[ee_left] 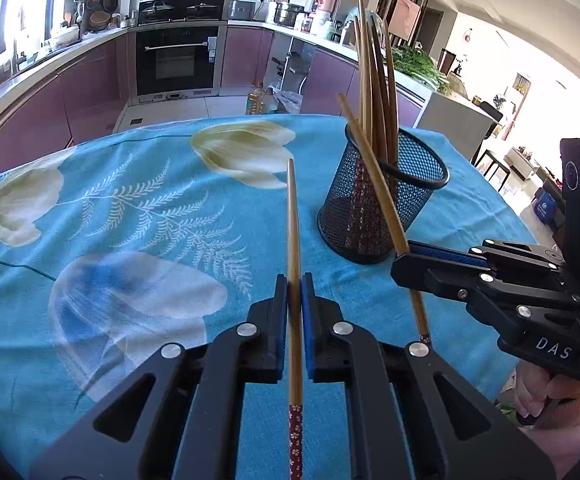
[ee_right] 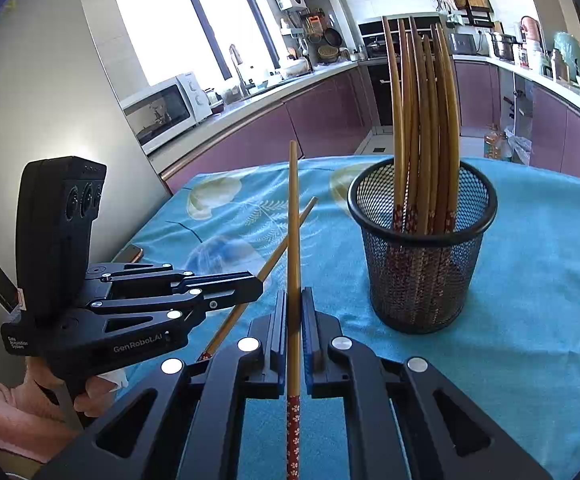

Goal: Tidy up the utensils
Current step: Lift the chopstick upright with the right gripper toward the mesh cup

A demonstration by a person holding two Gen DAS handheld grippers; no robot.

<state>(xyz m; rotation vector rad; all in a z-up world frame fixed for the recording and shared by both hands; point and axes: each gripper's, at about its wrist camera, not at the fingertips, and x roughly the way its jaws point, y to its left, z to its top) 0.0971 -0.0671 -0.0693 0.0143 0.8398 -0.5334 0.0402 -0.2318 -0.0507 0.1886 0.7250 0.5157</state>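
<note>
- The mesh cup stands upright on the blue flowered tablecloth and serves as the landmark here.
- A bundle of chopsticks stands inside the cup, plain ends up, patterned red ends at the bottom.
- The left gripper is clenched on a single chopstick, which runs between its blue pads and points forward, off to the left of the cup and above the cloth.
- The right gripper is likewise clamped on another chopstick; in the left wrist view this stick slants up in front of the cup's near wall.
- Both held sticks have their red flowered ends toward the person's hands.
- A phone lies on the cloth's edge, well left of the cup.
- Kitchen counters with a microwave lie beyond the cup.
</note>
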